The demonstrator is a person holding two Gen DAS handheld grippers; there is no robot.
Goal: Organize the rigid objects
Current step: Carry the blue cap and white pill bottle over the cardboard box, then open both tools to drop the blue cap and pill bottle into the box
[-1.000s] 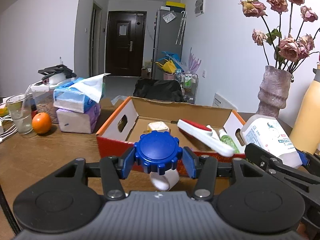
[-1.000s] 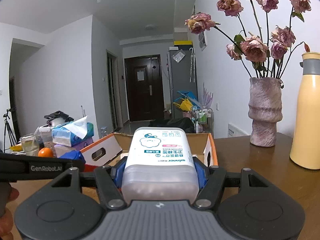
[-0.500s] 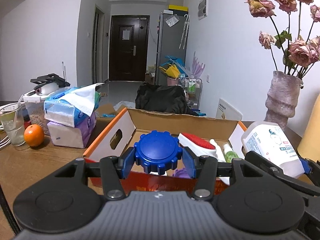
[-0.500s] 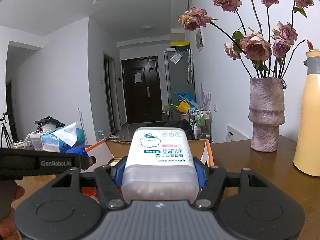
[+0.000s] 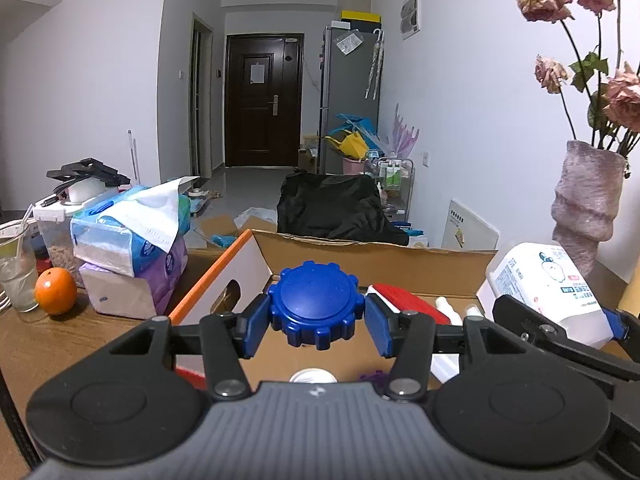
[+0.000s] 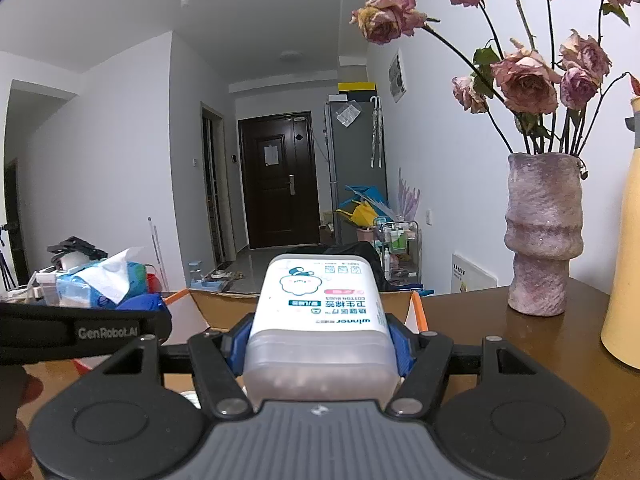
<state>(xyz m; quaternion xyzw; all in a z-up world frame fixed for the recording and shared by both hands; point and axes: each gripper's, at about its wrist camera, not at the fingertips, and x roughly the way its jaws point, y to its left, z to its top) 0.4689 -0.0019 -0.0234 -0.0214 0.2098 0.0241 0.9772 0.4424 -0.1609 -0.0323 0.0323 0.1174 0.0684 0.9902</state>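
Two grippers each carry one thing over an open cardboard box [image 5: 360,268]. Far to the left of the left gripper [image 5: 316,324], an orange [image 5: 55,290] sits on the wooden table [image 5: 60,344] beside a clear glass [image 5: 16,272], with stacked soft tissue packs [image 5: 128,240] just to its right. The left gripper's blue pads pinch a blue cap [image 5: 316,303] by its sides; the cap is round, notched like a gear around the rim, hard plastic, its flat face tilted up toward the camera. Whatever hangs under the cap is hidden by the gripper body, so its long axis cannot be told. Below and ahead, inside the box, only parts of things show: a white round rim [image 5: 313,377], a red-and-white brush-like piece [image 5: 404,306], small white bottle tops. To the right, the right gripper [image 6: 318,344] clamps a white plastic cotton-bud box [image 6: 320,312] across its width. The box is a rounded rectangle with a frosted lower part, its long axis running straight away from the gripper toward the cardboard box's far wall, and its print reads upside down. Further right stands a rough, ribbed purple vase [image 6: 544,232] of dried roses, and a smooth yellow flask [image 6: 626,264] is cut off by the frame edge.
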